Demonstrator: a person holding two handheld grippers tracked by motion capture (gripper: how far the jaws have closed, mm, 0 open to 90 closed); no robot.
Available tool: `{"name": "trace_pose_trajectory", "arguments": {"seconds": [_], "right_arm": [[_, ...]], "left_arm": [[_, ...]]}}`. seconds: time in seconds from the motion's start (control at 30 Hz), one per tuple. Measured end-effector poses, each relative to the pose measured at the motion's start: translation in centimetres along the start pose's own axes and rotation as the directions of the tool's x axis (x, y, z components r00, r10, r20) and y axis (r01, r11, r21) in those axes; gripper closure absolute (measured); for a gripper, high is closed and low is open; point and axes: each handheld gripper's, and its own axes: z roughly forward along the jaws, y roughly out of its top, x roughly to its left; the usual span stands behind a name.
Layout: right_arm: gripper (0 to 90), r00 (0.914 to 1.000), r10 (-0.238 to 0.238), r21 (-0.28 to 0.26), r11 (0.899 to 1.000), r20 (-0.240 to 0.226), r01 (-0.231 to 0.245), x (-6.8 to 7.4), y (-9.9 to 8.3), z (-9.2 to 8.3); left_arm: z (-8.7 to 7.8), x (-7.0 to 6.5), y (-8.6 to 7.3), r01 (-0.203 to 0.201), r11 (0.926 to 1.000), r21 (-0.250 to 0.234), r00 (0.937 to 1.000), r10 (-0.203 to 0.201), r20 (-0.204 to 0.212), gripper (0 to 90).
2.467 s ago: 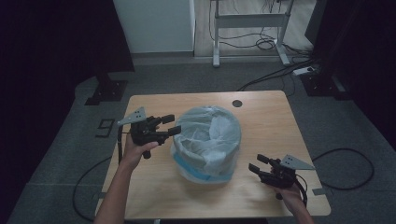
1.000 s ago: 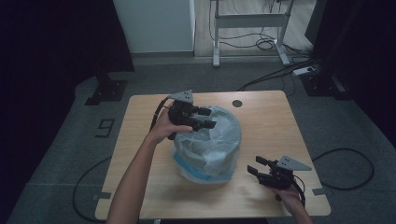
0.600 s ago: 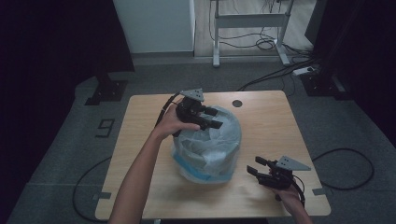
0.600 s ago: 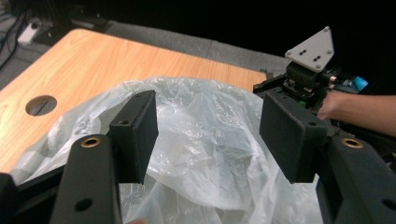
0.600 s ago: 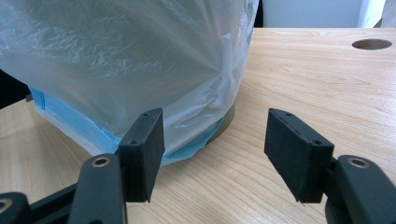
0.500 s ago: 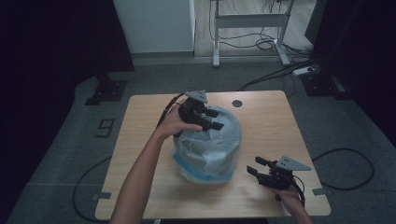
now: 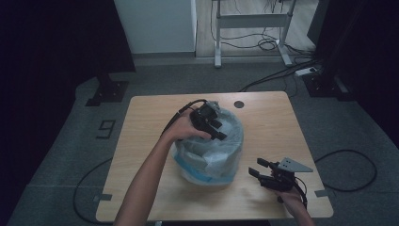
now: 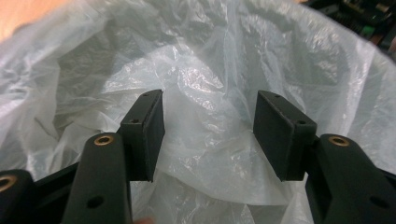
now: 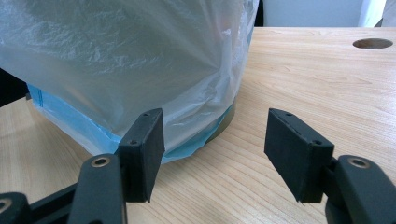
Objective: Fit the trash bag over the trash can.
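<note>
In the high view, a round bin lined with a translucent white plastic bag stands near the middle of the light wooden desk; a pale blue band of the liner shows low on its front. The left tool hangs over the bin's mouth at the far left rim, pointing down into the liner, while the right tool rests low over the desk, just right of the bin and apart from it. In the left gripper view, the jaws stand moderately apart and have just been closing; crumpled bag film lies between and behind them, but the pads do not yet press on it. In the right gripper view, the jaws stand wide with nothing between them, facing the bin's lower side where the bag skirt drapes to the desk. The step in hand appears to be reaching into the bin to take hold of the liner. The next move calls for closing on a fold of film, likely with the right tool steadying the bin.
</note>
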Motion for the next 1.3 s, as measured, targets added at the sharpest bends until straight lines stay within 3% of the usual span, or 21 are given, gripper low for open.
{"name": "trace_pose_trajectory", "arguments": {"seconds": [0.13,0.27,0.53,0.73,0.87,1.0,1.3], "right_arm": [[37.0,1.0000,-0.004,0.002,1.000,0.000,0.004,0.0,0.0,0.0],[37.0,1.0000,-0.008,0.008,1.000,0.003,0.008,0.0,-0.1,0.1],[36.8,0.9999,-0.012,0.009,1.000,0.004,0.012,0.0,-0.1,0.1],[36.7,0.9999,-0.017,0.015,1.000,0.002,0.017,0.2,-0.1,0.3],[36.7,0.9998,-0.018,0.019,1.000,0.002,0.018,0.2,-0.2,0.4],[36.7,0.9998,-0.020,0.021,1.000,0.000,0.020,0.3,-0.2,0.4],[36.7,0.9998,-0.017,0.017,1.000,0.008,0.017,0.1,-0.2,0.2]], "left_arm": [[0.6,-0.1,0.0,-0.007,0.9989,0.046,0.9999,0.007,-0.008,42.5],[0.8,-0.2,0.1,-0.014,0.9986,0.051,0.9998,0.015,-0.016,40.1],[-2.8,-0.1,-0.7,0.005,0.9966,-0.082,0.9996,-0.007,-0.027,38.5],[-4.7,0.4,-2.2,0.032,0.9963,-0.080,0.9980,-0.036,-0.052,38.8],[-4.9,0.5,-3.1,0.037,0.9980,-0.052,0.9977,-0.040,-0.055,39.4],[-4.1,0.8,-3.7,0.056,0.9984,0.008,0.9964,-0.055,-0.064,39.7],[-2.4,1.2,-3.8,0.067,0.9897,0.126,0.9962,-0.060,-0.063,40.2]]}}
